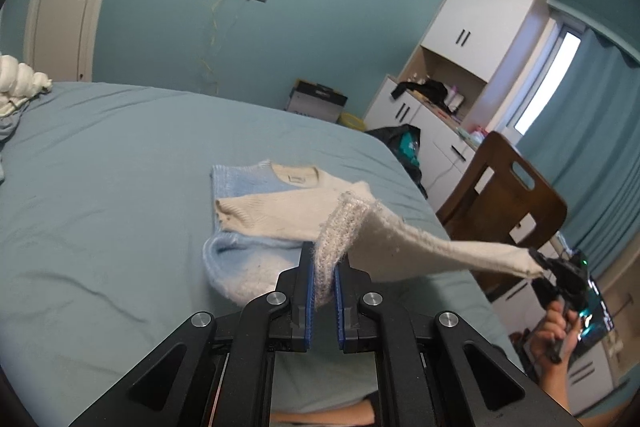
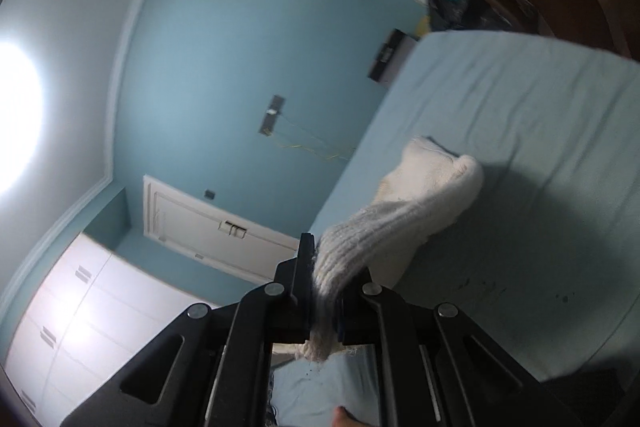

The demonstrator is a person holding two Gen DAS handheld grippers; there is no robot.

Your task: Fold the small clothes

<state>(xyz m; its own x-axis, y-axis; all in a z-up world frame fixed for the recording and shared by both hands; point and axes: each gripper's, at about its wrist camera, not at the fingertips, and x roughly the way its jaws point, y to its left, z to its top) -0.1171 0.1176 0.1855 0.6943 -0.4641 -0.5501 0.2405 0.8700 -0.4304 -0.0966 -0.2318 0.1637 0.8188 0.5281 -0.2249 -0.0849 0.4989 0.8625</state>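
Left wrist view shows my left gripper (image 1: 325, 275) with its blue pads closed on the ribbed hem of a cream and pale blue knitted sweater (image 1: 276, 211). The garment's body lies on the bed (image 1: 100, 187), toward the far right corner of the mattress, with its collar facing away from me and one sleeve folded across the chest. From my clamp the cream fabric stretches off to the right, lifted clear of the sheet, to my right gripper (image 1: 538, 263), which I hold just past the bed's right edge in my right hand (image 1: 558, 331). A wooden chair (image 1: 504, 195) stands beside that edge.

On the right wrist view the camera is rolled over, so the bed (image 2: 540, 147) fills the right side. The right gripper (image 2: 325, 301) has its jaws pinched narrow on the ribbed edge of the sweater (image 2: 416, 199), a tuft of knit poking out behind the fingers. The picture is somewhat blurred.
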